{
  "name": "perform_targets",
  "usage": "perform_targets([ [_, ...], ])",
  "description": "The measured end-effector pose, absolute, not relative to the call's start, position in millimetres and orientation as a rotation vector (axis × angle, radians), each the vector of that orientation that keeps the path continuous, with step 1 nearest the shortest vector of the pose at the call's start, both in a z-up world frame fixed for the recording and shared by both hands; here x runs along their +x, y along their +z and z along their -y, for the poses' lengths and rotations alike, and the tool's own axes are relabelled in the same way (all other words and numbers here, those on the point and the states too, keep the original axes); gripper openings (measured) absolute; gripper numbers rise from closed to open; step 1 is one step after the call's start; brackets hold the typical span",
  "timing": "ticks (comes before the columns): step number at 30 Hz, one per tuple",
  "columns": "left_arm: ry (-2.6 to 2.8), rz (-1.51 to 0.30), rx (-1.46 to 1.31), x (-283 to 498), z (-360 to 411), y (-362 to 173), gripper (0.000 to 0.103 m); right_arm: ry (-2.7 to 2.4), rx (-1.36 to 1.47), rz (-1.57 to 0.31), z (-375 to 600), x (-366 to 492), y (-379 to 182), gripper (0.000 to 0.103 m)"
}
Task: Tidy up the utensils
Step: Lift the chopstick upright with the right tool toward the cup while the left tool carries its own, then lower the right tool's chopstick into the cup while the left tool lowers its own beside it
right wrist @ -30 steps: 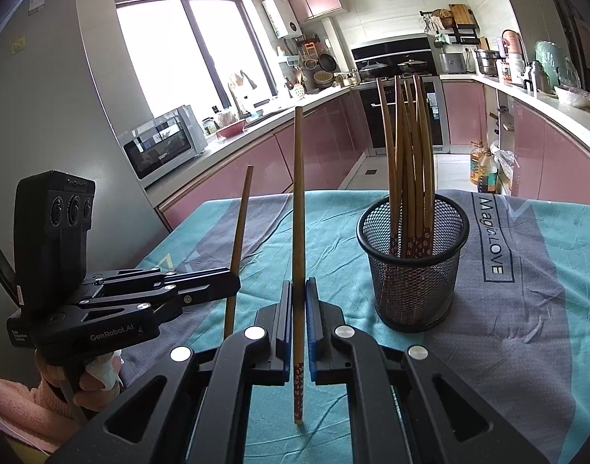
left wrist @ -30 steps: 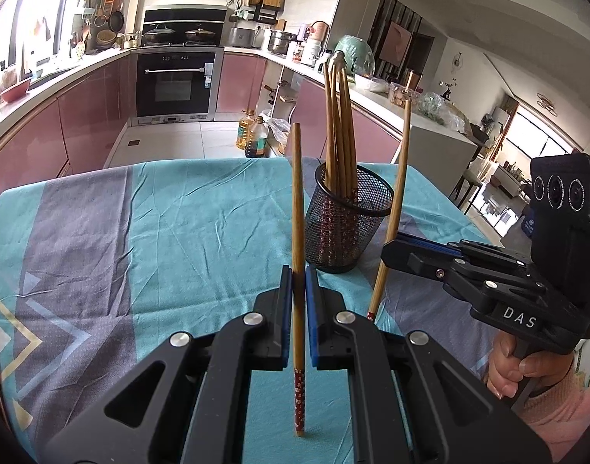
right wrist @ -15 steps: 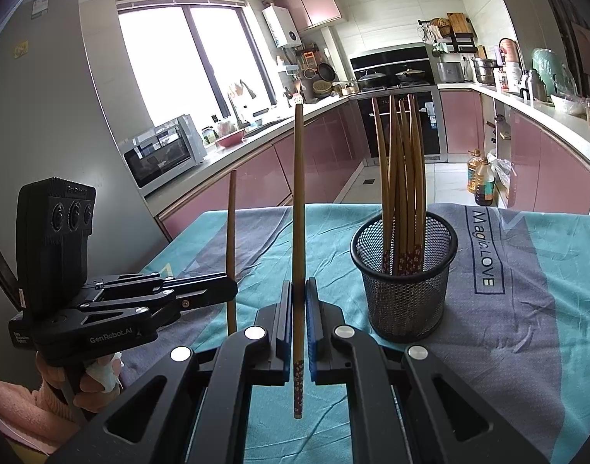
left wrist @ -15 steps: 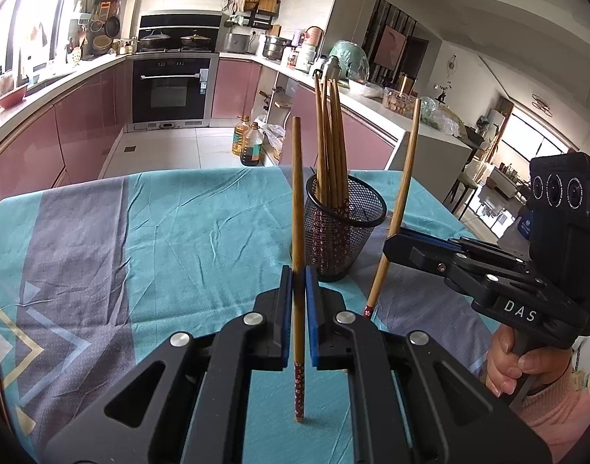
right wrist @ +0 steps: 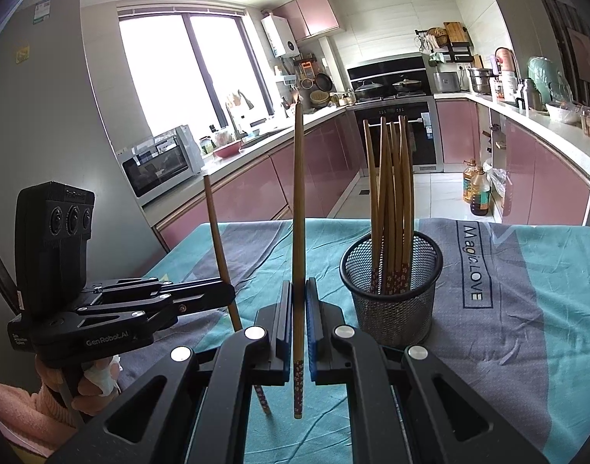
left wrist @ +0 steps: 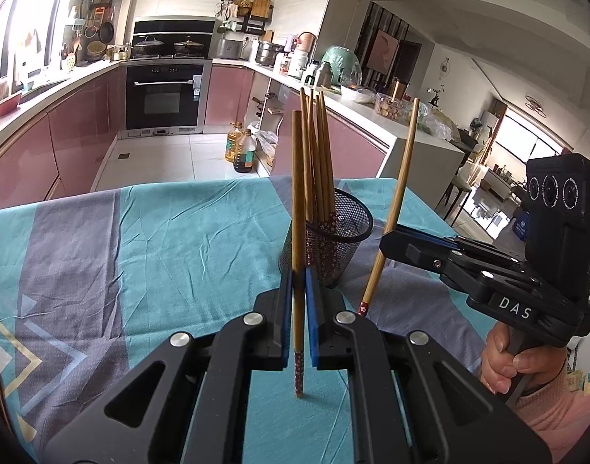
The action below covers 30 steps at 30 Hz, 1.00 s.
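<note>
My left gripper (left wrist: 298,309) is shut on a brown chopstick (left wrist: 298,201) held upright above the cloth. My right gripper (right wrist: 298,321) is shut on a second chopstick (right wrist: 298,208), also upright. A black mesh cup (right wrist: 391,290) holds several chopsticks and stands just right of the right gripper; in the left wrist view the cup (left wrist: 333,239) is straight ahead, behind the held stick. The left wrist view shows the right gripper (left wrist: 387,237) with its tilted chopstick (left wrist: 395,208) right of the cup. The right wrist view shows the left gripper (right wrist: 227,295) with its chopstick (right wrist: 217,236) at left.
The table is covered by a teal and grey cloth (left wrist: 159,239) with "Magic LOVE" print (right wrist: 472,263). Its far edge drops off toward the kitchen floor. Pink cabinets (right wrist: 322,178) and an oven (left wrist: 163,96) stand behind.
Both grippers have risen and pulled back a little with their chopsticks; the cup now looks lower and farther. The left-held stick now lines up in front of the cup.
</note>
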<state>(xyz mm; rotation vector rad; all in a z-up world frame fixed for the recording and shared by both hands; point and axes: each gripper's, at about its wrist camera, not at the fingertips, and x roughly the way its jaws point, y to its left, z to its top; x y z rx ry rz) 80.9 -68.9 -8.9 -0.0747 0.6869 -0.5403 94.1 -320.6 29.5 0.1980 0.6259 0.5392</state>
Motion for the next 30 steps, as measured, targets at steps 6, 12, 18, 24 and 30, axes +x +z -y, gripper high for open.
perform_targets([
  [6, -0.546, -0.682, -0.072, 82, 71, -7, 0.007, 0.531, 0.199, -0.617, 326, 96, 31, 0.006],
  [12, -0.554, -0.672, -0.073, 85, 74, -5, 0.007, 0.521, 0.2, -0.603, 330, 96, 36, 0.006],
  [18, -0.565, -0.664, -0.071, 87, 80, -1, 0.007, 0.513, 0.198, -0.588, 334, 94, 40, 0.006],
  [24, -0.572, -0.662, -0.063, 89, 84, 0, 0.007, 0.507, 0.199, -0.581, 338, 95, 43, 0.006],
  [30, -0.575, -0.66, -0.057, 91, 87, 0, 0.007, 0.507, 0.199, -0.579, 338, 96, 44, 0.006],
])
